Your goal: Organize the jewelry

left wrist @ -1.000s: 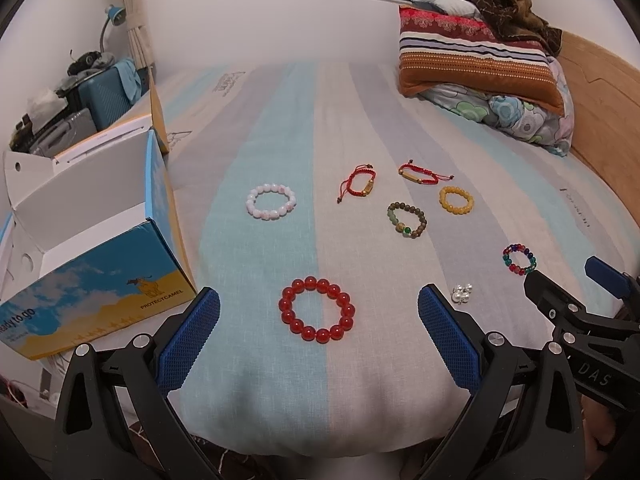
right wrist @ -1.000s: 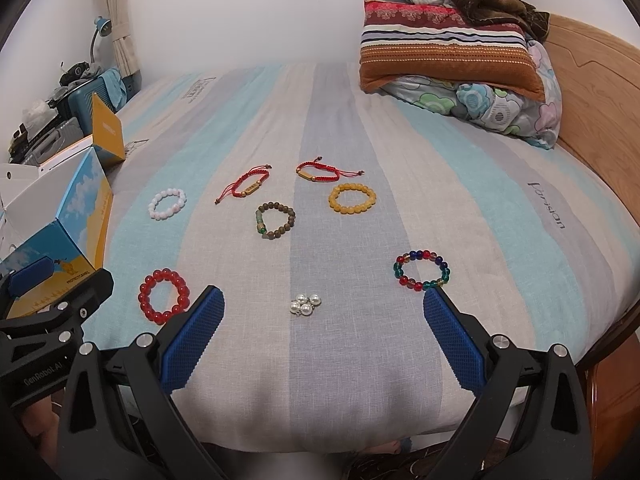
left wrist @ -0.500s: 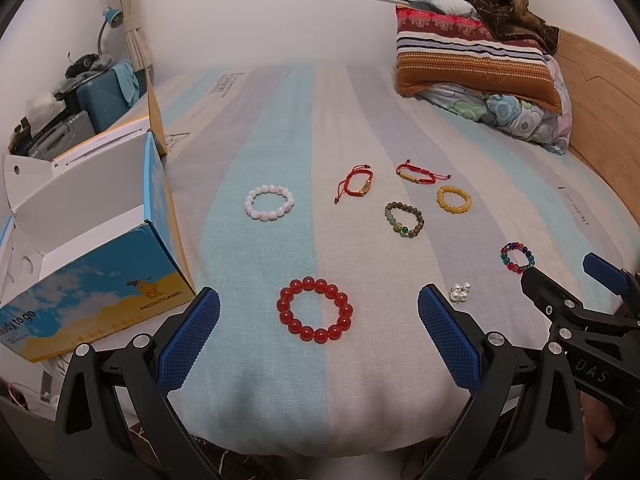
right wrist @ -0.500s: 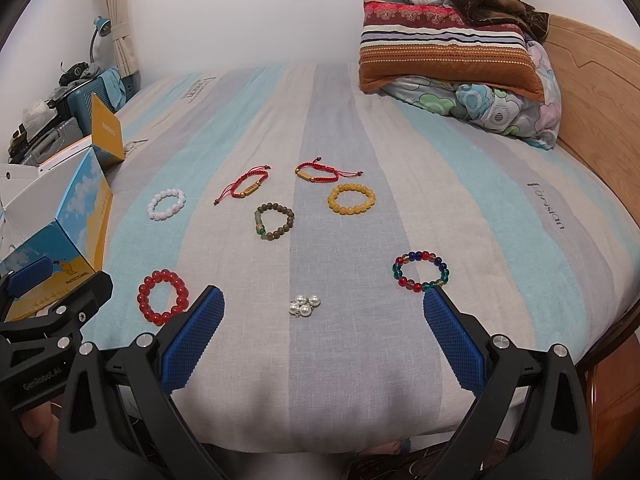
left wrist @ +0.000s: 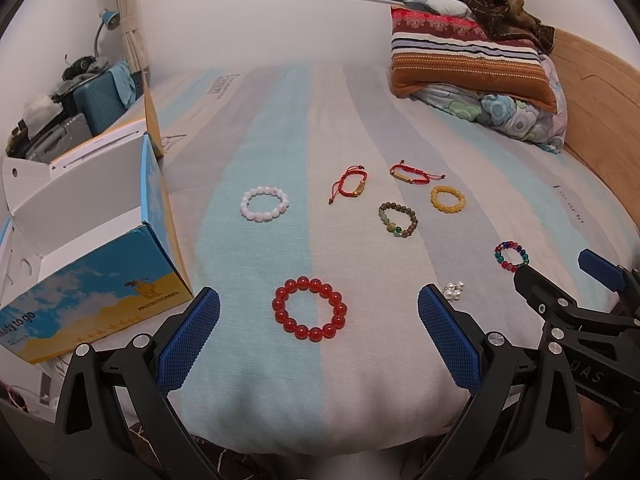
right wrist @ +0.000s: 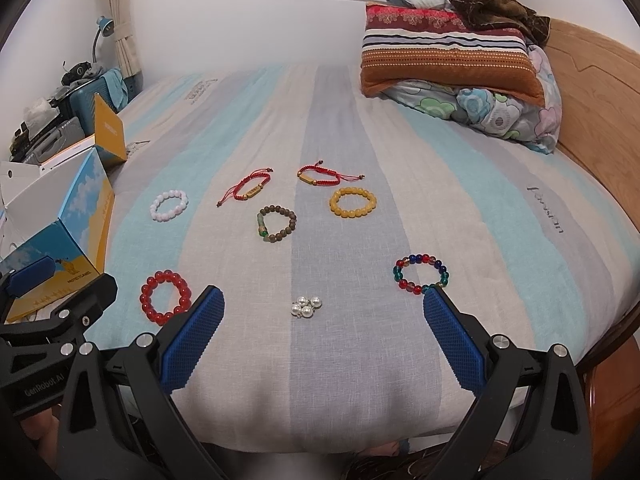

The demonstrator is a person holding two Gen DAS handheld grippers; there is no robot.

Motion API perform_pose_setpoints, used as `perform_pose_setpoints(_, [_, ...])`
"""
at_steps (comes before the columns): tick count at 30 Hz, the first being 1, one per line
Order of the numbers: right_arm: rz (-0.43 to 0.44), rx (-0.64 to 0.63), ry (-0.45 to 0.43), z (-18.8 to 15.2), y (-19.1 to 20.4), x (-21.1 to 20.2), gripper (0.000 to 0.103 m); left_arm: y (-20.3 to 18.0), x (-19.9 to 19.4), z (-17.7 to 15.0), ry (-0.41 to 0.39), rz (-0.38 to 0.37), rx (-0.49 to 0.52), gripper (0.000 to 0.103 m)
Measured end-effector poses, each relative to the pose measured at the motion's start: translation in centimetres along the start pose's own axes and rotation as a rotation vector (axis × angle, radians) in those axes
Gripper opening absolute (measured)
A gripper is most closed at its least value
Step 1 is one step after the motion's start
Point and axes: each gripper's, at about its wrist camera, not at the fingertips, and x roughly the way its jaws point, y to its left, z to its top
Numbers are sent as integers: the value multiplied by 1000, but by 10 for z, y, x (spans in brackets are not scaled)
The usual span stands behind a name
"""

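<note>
Both tools hovered at the near edge of the striped bed (right wrist: 320, 120), nothing gripped. Left tool (left wrist: 318, 328) spread wide, its blue pads flanking the red bead bracelet (left wrist: 309, 308) from above, no contact. Right tool (right wrist: 322, 332) equally wide, the small cluster of pearl beads (right wrist: 306, 306) lying between its tips on the sheet.

Bracelets lay loose and apart on the bed: white bead bracelet (left wrist: 264, 203) to the left, two red cord bracelets (left wrist: 350, 185) (left wrist: 414, 174) mid-bed, brown bead bracelet (left wrist: 398, 220) and yellow bead bracelet (left wrist: 447, 199) near them. The multicolour bead bracelet (right wrist: 420, 274) was partly hidden behind the right tool's pad; in the left view the right tool's finger clipped its lower edge.

Open cardboard box (left wrist: 92, 264) sat at the bed's left side, interior largely out of sight, print cut off at the frame. Clutter beyond it was too blurred to identify. Striped pillow (right wrist: 448, 56) at the headboard.
</note>
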Motion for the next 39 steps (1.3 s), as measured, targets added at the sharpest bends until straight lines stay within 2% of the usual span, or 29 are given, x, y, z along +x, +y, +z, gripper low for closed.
perform_pose_setpoints(4, [-13,7,-3,3,-4,0,96,1,3,3,9,-2,-4,98])
perform_pose_setpoints(10, [-21,51,18,19,-32,10,96,1,23,14,52,1,-13,97])
perform_pose_setpoints(13, [5,77,57,27,-47,25,96,1,34,18,77,2,-15,97])
perform_pose_setpoints(19, [-22,111,168,39,-73,74,96,2,71,22,158,0,-18,97])
perform_pose_setpoints(25, [-35,125,281,39,-89,125,95,6,107,18,232,23,-26,97])
perform_pose_setpoints(28, [7,154,341,34,-98,149,95,7,123,11,261,44,-28,97])
perform_pose_setpoints(31, [-14,181,391,28,-107,169,92,4,136,4,292,40,-11,97])
perform_pose_setpoints(39, [-31,224,436,17,-118,184,85,9,152,-3,328,16,-35,96])
